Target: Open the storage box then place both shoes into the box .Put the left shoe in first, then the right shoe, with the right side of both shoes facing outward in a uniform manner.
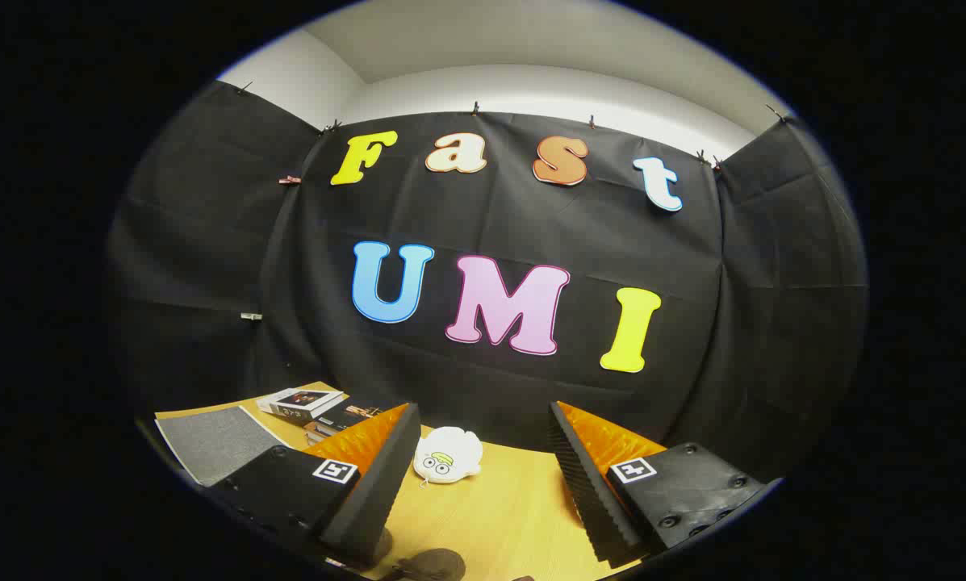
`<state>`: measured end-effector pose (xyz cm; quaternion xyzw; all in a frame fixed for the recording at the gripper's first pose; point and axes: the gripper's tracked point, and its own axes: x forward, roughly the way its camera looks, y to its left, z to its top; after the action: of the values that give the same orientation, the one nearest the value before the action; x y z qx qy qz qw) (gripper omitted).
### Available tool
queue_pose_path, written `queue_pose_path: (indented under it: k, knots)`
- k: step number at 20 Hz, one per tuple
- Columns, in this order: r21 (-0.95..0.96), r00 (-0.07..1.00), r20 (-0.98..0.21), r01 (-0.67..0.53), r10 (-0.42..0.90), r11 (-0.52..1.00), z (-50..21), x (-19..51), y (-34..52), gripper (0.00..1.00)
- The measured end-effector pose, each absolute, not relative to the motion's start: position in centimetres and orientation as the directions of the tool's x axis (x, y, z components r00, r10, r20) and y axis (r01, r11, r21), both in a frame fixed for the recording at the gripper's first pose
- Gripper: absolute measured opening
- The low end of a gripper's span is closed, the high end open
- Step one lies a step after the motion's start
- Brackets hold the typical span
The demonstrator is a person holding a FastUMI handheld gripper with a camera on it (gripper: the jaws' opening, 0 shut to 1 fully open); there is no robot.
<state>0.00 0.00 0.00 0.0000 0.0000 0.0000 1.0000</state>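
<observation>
The gripper [483, 476] hangs above the wooden table [499, 524] with its fingers spread wide and empty, seemingly ready to start, while a white cartoon-faced shoe [448, 456] lies just ahead between them, and a grey mat [212, 442] and books [301, 402] sit beyond the left finger.
</observation>
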Motion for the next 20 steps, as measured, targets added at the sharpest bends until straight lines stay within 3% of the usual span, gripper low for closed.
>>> queue_pose_path:
  k: [16, 20]
  knots:
    - [0.049, 0.999, -0.033, -0.037, 0.039, 0.998, -0.2, -0.1, 0.5, 0.97]
    - [0.145, 0.985, -0.073, -0.145, 0.157, 0.979, -1.2, 0.0, 2.4, 0.98]
